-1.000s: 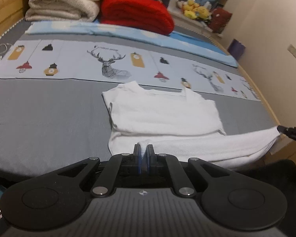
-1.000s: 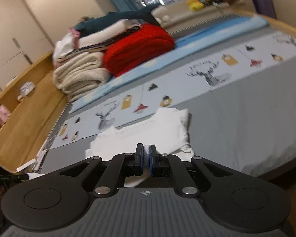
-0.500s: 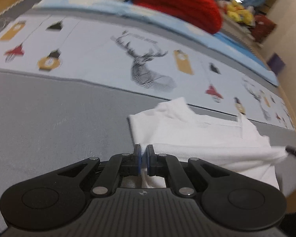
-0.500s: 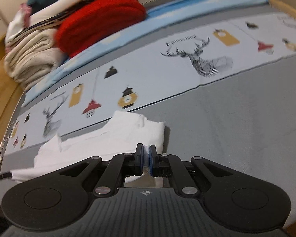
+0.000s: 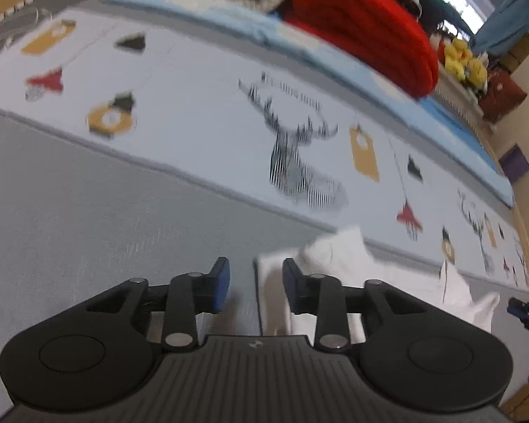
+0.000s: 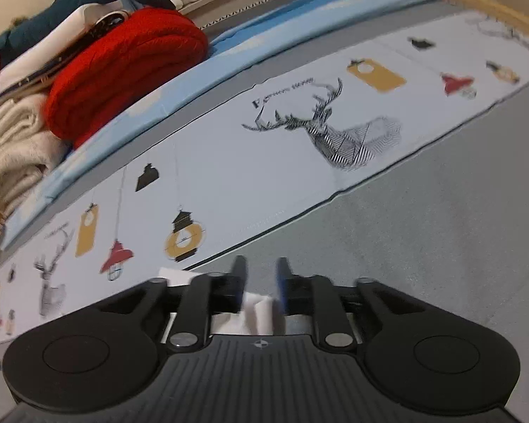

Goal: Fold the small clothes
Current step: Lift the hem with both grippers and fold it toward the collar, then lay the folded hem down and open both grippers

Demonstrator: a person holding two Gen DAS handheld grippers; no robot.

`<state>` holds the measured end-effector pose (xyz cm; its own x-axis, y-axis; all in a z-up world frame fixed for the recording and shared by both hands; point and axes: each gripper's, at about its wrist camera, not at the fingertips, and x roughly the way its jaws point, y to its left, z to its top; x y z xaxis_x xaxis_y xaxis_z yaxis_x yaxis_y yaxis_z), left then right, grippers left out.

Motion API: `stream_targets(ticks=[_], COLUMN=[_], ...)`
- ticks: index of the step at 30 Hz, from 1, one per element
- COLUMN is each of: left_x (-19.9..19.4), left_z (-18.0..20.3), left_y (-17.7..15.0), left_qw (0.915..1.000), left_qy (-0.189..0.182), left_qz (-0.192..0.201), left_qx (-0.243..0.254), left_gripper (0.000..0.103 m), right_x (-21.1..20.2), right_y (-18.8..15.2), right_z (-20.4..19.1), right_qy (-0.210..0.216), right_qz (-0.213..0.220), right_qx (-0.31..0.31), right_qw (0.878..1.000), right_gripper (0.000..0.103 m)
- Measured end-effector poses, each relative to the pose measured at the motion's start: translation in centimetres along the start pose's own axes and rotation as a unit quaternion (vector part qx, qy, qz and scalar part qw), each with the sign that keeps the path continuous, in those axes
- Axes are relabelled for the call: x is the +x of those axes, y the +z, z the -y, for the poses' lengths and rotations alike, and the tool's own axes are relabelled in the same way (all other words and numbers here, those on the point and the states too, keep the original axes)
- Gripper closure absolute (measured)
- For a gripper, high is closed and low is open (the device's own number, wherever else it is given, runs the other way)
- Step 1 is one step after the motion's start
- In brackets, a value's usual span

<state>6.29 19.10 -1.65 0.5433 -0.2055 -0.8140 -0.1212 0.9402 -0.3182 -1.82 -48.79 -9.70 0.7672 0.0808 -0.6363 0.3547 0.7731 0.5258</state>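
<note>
Bedding fills both views: a bed (image 5: 88, 211) spread with a grey cover on the near side and a pale printed sheet (image 5: 201, 112) beyond it, drawn with stags, lanterns and tags. At the far edge a stack of folded things is piled up, a red knitted blanket (image 6: 123, 67) beside a cream blanket (image 6: 10, 148). On the grey cover, close to the seam where the print begins, lies the small white garment (image 5: 338, 257), bunched and partly folded over itself. The left gripper (image 5: 255, 282) is over its left edge; its jaws are opening, and a strip of white cloth shows between them without either blue pad pressing on it. The right gripper (image 6: 261, 283) is at the opposite end of the garment, jaws also opening, with a fold of the white fabric visible in the gap and apparently free of the pads. Its tip also shows at the right edge of the left wrist view. The fold looks just laid down, and the risk is in the letting go: cloth clinging to a pad could be dragged back as a gripper lifts, pulling the fold open or skewing the edges. Soft, wrinkly cloth on a yielding mattress could also spring up by itself.
</note>
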Motion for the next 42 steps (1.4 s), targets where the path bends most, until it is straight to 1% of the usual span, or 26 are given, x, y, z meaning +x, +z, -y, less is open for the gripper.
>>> stream_targets(ticks=[1,3,5,7,11,14,21,24,25,26,27,28,29,31,33,35,37,38,39,40,41,42], left_x=[0.1,0.3,0.5,0.9,1.3,1.8,4.7,5.6,5.7,5.9,5.9,6.0,5.8,5.0,4.2,3.8,3.9,4.1,4.6,5.1,5.8,6.4], left_z=[0.0,0.7,1.5,2.2,3.4,3.9,4.4,4.4,4.4,4.3,4.4,4.5,4.7,4.8,4.7,5.0,5.3,5.5,5.7,5.9,5.8,5.6], left_y=[-0.3,-1.2,-2.0,-2.6,-2.9,-2.6,-1.3,-0.8,-0.6,-0.5,-0.3,-0.2,0.0,0.6,1.3,1.7,2.1,2.2,2.2,2.0,1.9,1.5], left_qw=[0.9999,0.9991,0.9980,0.9976,0.9978,0.9978,0.9973,0.9972,0.9975,0.9979,0.9983,0.9985,0.9986,0.9983,0.9977,0.9954,0.9941,0.9943,0.9948,0.9953,0.9965,0.9973], left_qy=[-0.003,0.000,0.006,0.008,0.016,0.036,0.052,0.055,0.052,0.048,0.042,0.034,0.030,0.032,0.023,0.029,0.028,0.030,0.038,0.046,0.048,0.050], left_qz=[-0.013,-0.028,-0.034,-0.037,-0.028,-0.021,-0.030,-0.027,-0.025,-0.023,-0.021,-0.020,-0.012,0.023,0.055,0.082,0.097,0.095,0.086,0.072,0.046,0.018], left_qx=[0.007,0.034,0.052,0.058,0.058,0.051,0.042,0.043,0.039,0.037,0.036,0.038,0.042,0.043,0.033,0.040,0.039,0.038,0.040,0.045,0.051,0.052], left_gripper=[0.062,0.062,0.062,0.062,0.062,0.062,0.062,0.063,0.067,0.079,0.089,0.098,0.099,0.099,0.099,0.099,0.099,0.096,0.095,0.093,0.087,0.086], right_x=[0.1,0.1,0.0,0.2,0.5,0.7,2.8,3.6,3.7,3.9,4.1,4.4,4.6,4.8,4.0,2.9,2.4,2.3,2.3,2.6,3.0,3.5], right_y=[-0.2,-0.9,-1.9,-2.8,-3.7,-3.9,-3.3,-3.2,-3.1,-3.1,-3.0,-2.9,-2.8,-2.6,-2.0,-1.3,-1.1,-0.9,-0.8,-0.7,-0.6,-0.6], right_z=[0.0,-0.4,-1.1,-1.5,-2.4,-2.9,-3.8,-4.3,-4.5,-4.6,-4.6,-4.6,-4.6,-4.5,-4.3,-4.4,-4.8,-4.9,-4.9,-5.0,-4.9,-4.8], right_qy=[0.001,0.007,0.008,-0.004,-0.021,-0.027,-0.042,-0.044,-0.044,-0.044,-0.043,-0.043,-0.042,-0.040,-0.032,-0.017,-0.026,-0.027,-0.028,-0.032,-0.039,-0.047], right_qz=[-0.008,-0.025,-0.039,-0.051,-0.057,-0.054,-0.050,-0.050,-0.046,-0.043,-0.043,-0.043,-0.043,-0.038,-0.008,0.033,0.065,0.077,0.082,0.081,0.072,0.056], right_qx=[0.002,-0.020,-0.054,-0.078,-0.103,-0.108,-0.111,-0.116,-0.117,-0.117,-0.114,-0.111,-0.108,-0.097,-0.073,-0.054,-0.055,-0.051,-0.046,-0.042,-0.038,-0.032], right_qw=[1.000,0.999,0.998,0.996,0.993,0.992,0.992,0.991,0.991,0.991,0.992,0.992,0.992,0.994,0.997,0.998,0.996,0.995,0.995,0.995,0.996,0.997], right_gripper=[0.079,0.079,0.076,0.076,0.076,0.076,0.076,0.076,0.076,0.076,0.079,0.088,0.094,0.097,0.098,0.098,0.098,0.098,0.097,0.094,0.091,0.079])
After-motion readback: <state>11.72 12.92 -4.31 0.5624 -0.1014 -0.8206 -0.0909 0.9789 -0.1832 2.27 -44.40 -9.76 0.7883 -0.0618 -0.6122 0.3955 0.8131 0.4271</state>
